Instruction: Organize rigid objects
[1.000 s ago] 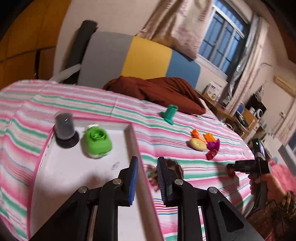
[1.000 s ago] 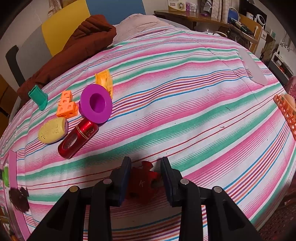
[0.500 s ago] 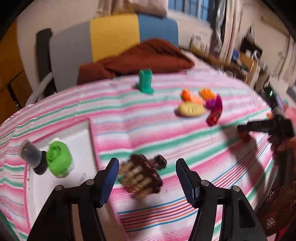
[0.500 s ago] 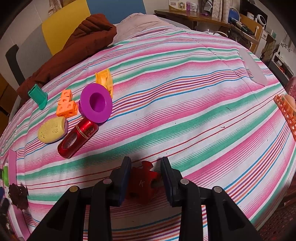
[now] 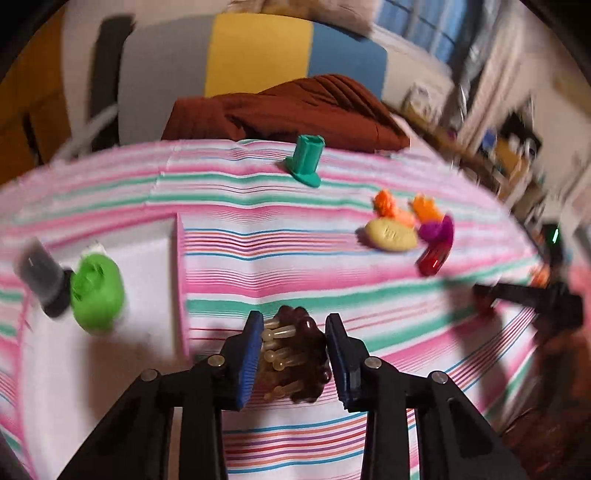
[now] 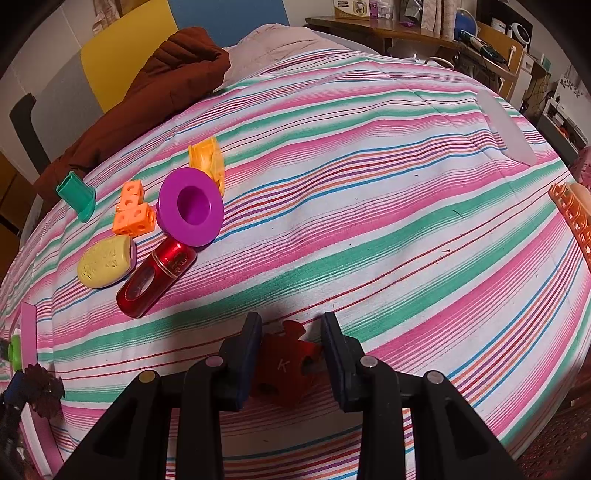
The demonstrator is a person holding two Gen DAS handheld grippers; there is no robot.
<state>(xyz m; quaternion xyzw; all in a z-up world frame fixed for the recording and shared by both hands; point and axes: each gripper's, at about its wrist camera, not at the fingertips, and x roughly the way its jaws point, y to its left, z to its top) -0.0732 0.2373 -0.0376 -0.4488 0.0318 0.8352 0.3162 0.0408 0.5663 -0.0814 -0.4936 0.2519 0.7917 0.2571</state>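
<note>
My left gripper (image 5: 293, 354) is closed around a dark brown spiky toy with tan pegs (image 5: 295, 358) on the striped cloth, just right of the white tray (image 5: 147, 280). The tray holds a green cap (image 5: 96, 293) and a black cylinder (image 5: 42, 277). My right gripper (image 6: 291, 356) is shut on a red puzzle-shaped piece marked K (image 6: 286, 363) resting on the cloth. A red bottle (image 6: 155, 277), a purple ring (image 6: 190, 206), a yellow oval (image 6: 105, 262), orange cubes (image 6: 133, 214) and a teal piece (image 6: 75, 194) lie farther left.
A brown blanket (image 5: 291, 107) lies at the bed's far edge before a grey, yellow and blue headboard (image 5: 255, 59). An orange basket (image 6: 572, 218) sits at the right edge. A desk with clutter (image 6: 424, 33) stands beyond the bed.
My left gripper swung right from over the tray, opened wide over the brown spiky toy, then closed around it. My right gripper has stayed still on the red piece.
</note>
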